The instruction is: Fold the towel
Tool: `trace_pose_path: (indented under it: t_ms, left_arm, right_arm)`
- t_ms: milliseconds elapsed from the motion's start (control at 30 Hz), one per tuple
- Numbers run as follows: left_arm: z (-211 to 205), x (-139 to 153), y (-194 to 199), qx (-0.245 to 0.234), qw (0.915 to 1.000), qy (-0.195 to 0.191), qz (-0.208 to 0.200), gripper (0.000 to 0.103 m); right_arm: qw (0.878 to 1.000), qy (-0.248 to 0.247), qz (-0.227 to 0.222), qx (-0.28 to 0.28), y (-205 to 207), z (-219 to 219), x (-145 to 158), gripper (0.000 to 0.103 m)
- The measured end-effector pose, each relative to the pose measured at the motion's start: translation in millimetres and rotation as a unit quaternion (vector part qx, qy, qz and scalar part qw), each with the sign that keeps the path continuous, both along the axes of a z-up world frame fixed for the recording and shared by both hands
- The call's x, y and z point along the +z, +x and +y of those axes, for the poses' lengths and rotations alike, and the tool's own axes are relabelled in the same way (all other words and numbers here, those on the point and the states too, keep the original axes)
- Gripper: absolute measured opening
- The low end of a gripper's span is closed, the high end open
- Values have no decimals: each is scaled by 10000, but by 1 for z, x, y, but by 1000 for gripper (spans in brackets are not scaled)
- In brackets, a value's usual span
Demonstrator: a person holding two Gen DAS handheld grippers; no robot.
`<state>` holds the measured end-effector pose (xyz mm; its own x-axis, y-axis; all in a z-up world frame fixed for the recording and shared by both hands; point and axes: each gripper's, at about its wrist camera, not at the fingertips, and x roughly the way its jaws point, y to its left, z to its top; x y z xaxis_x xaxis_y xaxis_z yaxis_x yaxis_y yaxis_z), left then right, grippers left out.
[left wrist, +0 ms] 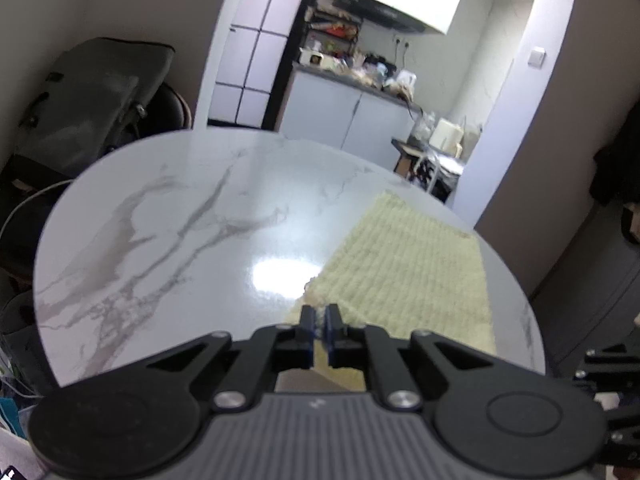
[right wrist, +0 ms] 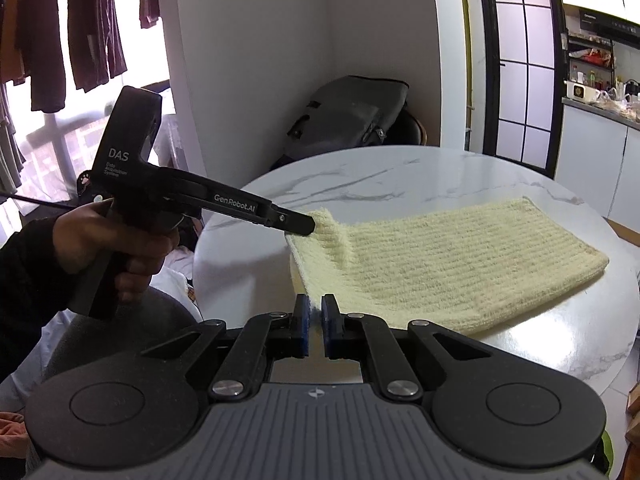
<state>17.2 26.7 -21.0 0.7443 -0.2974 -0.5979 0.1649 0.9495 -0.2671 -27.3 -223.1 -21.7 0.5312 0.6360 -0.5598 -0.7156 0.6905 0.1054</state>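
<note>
A pale yellow ribbed towel (right wrist: 452, 264) lies on the round white marble table (right wrist: 400, 184), its near end lifted off the top. It also shows in the left wrist view (left wrist: 408, 272). My left gripper (left wrist: 320, 322) is shut on the towel's near left corner; in the right wrist view the left gripper (right wrist: 308, 226) holds that corner raised. My right gripper (right wrist: 315, 320) is shut on the towel's near right corner at the table's near edge.
A grey bag (right wrist: 352, 116) rests on a dark chair behind the table. A kitchen counter with clutter (left wrist: 360, 72) stands beyond the doorway. Dark clothes (right wrist: 80, 20) hang at the window on the left.
</note>
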Motion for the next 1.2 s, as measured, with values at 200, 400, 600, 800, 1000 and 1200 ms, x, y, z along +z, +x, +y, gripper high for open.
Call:
trace_pose_path:
  t_ms: [200,400,600,800,1000,1200]
  left_arm:
    - [-16,-6,-8,-146,9986,491,-133,24]
    - [-34,-6,-17,-288,9953,870,-300,50]
    - [-35,-5,-19,-122,9948,958,-326,54]
    - [-29,-7,-16,-58,9958,899,-181,54]
    - [-37,-9,-17,-133,9938,1077,-241,54]
    - [-40,-8,-16,-149,9929,1153,-244,54]
  right_arm:
    - [10000,-65,67,-14,-4,-2,-5,7]
    - [9999,-49,95,-2,-3,-4,-8,7]
    - [9999,-50,114,-15,-4,-7,-12,7]
    - [9998,-82,155,-38,-5,-7,-17,8]
    - [9999,-116,93,-52,-8,-2,-19,12]
    - [9996,-232,136,-36,-9,1,-23,37]
